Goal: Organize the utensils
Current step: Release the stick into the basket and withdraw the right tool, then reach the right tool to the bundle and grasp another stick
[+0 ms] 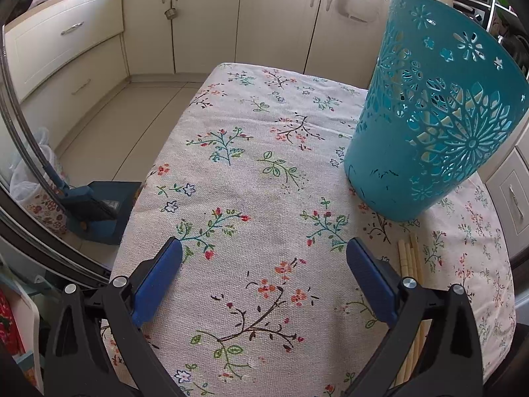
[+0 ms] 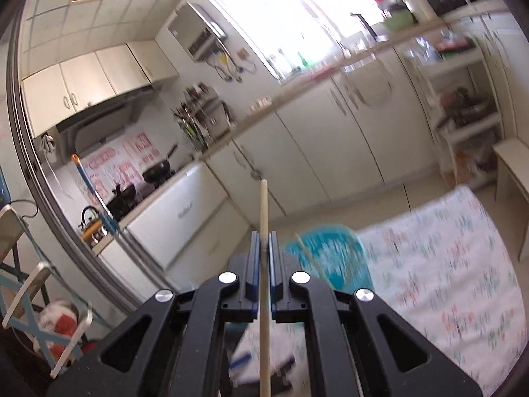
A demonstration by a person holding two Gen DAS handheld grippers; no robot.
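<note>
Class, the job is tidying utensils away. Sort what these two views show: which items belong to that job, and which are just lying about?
Part of the job:
- chopstick clamped in the right tongs
- loose chopsticks on the tablecloth
- teal basket
- left tongs, open

Lying about:
- floral tablecloth
- frying pan on the counter
- kettle
- blue dustpan

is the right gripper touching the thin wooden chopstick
Touching: the right wrist view shows the right gripper with its blue pads closed on the thin wooden chopstick, no gap either side.
</note>
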